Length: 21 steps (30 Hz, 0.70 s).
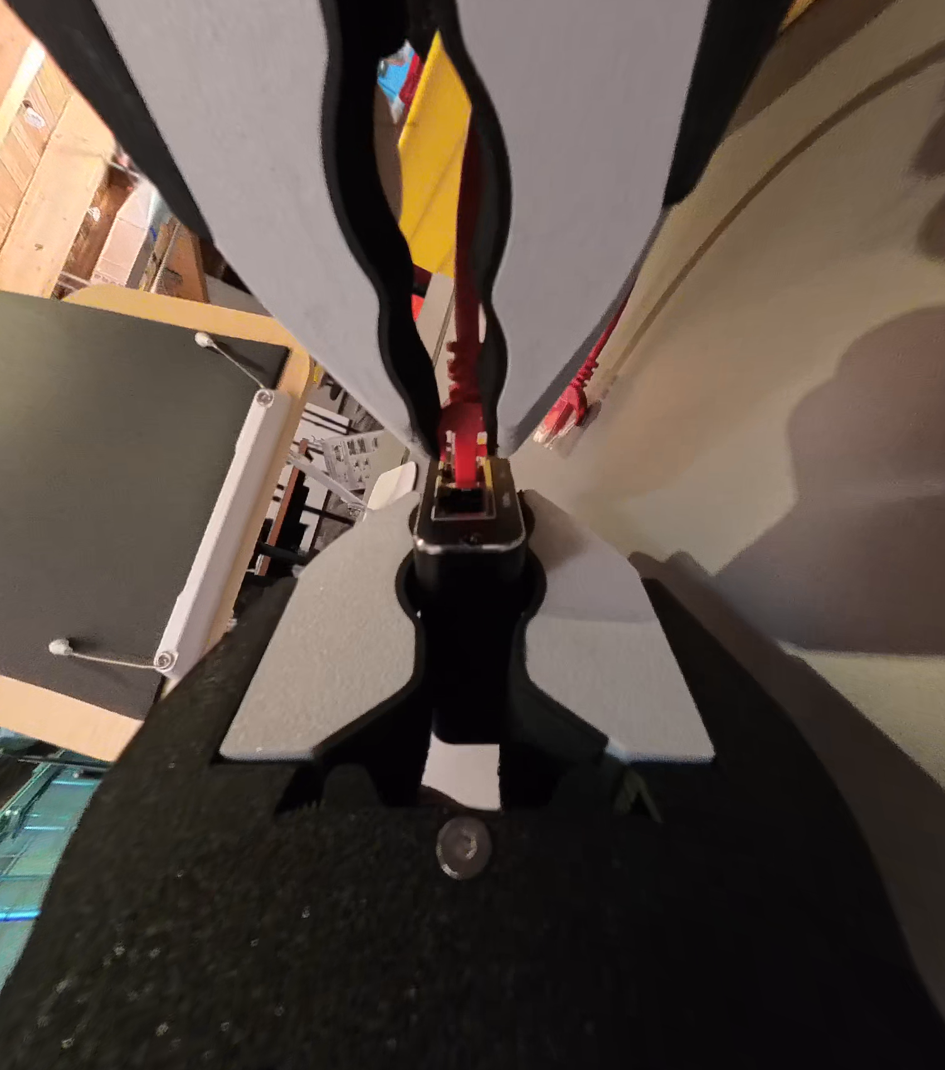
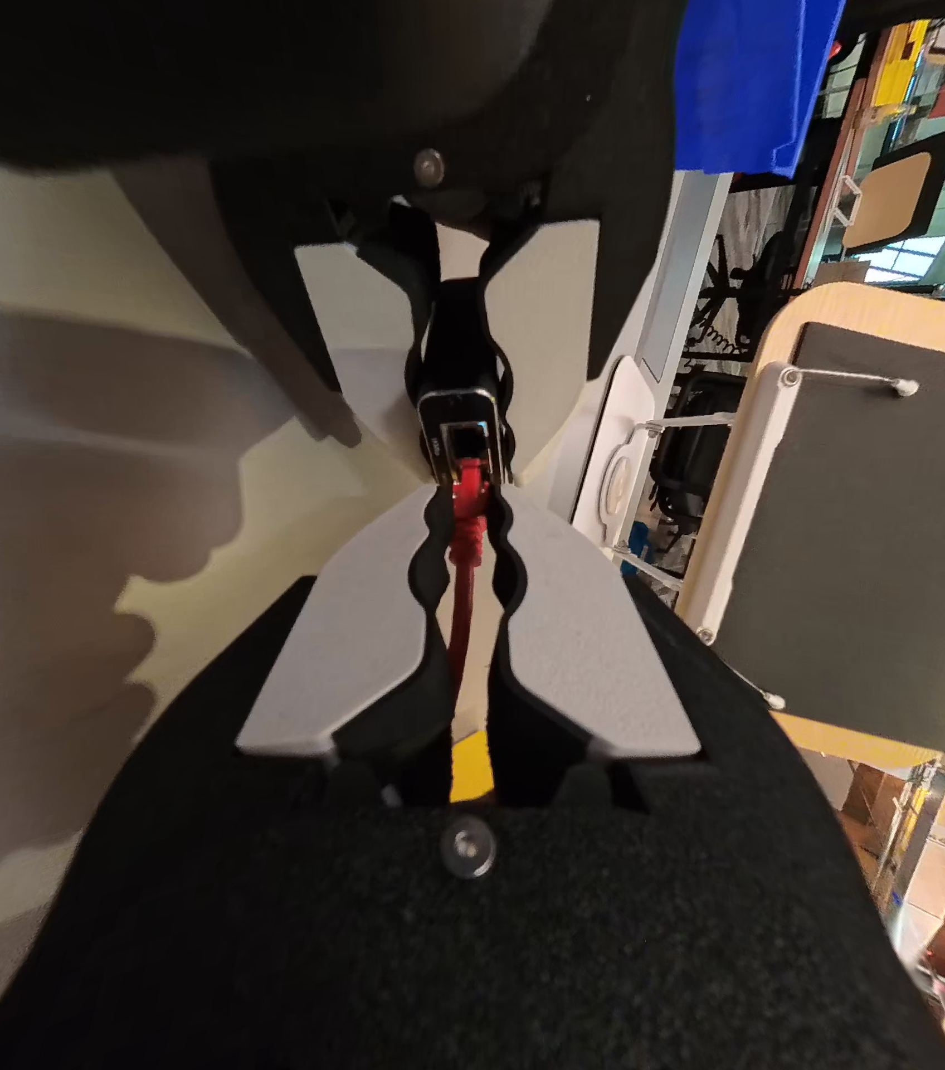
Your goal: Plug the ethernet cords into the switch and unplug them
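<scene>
My left gripper (image 1: 469, 512) is shut on a small black switch (image 1: 467, 556), whose port face points away from me. My right gripper (image 2: 470, 497) is shut on the plug of a red ethernet cord (image 2: 461, 637). The two grippers meet tip to tip. The red plug (image 1: 461, 431) has its front end in one port of the switch, beside an empty port (image 1: 458, 505). In the right wrist view the switch (image 2: 458, 370) sits between the left gripper's fingers, with the plug (image 2: 469, 483) against its face. How deep the plug sits is hidden.
A second red cord's plug (image 1: 565, 408) lies loose on the cream table (image 1: 806, 405). A yellow bin (image 1: 435, 173) stands behind the right gripper. A black panel on a wooden board (image 1: 82, 492) is to one side, and a blue bin (image 2: 748, 87) is farther off. Left and right tips are no more than a few centimetres apart.
</scene>
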Each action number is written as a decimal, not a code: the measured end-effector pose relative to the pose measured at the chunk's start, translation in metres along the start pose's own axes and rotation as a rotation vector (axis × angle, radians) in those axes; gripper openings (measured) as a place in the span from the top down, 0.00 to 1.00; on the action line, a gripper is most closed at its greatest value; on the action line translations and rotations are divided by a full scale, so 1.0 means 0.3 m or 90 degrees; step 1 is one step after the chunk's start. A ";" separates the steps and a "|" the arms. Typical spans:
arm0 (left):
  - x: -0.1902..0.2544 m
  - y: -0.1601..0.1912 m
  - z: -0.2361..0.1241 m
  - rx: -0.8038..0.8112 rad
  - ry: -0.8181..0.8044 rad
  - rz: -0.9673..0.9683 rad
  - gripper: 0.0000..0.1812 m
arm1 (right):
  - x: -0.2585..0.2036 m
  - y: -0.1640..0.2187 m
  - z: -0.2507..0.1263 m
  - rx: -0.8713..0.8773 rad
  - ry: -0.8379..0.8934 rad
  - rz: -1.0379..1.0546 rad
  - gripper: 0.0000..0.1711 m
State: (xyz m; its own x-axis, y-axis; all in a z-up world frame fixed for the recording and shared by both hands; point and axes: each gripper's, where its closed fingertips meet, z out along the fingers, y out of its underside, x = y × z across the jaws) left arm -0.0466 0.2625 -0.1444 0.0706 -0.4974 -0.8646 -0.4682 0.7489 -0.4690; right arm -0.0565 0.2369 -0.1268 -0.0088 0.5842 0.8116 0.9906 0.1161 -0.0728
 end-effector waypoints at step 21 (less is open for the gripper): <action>-0.026 -0.044 -0.029 0.002 -0.113 0.158 0.86 | -0.033 -0.041 -0.074 0.075 -0.164 0.449 0.87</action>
State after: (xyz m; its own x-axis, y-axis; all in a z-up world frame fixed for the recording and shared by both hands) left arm -0.0488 0.2528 -0.1299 0.1078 -0.2154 -0.9706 -0.4872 0.8396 -0.2404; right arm -0.0657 0.2120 -0.1211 0.5749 0.7197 0.3892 0.7522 -0.2776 -0.5976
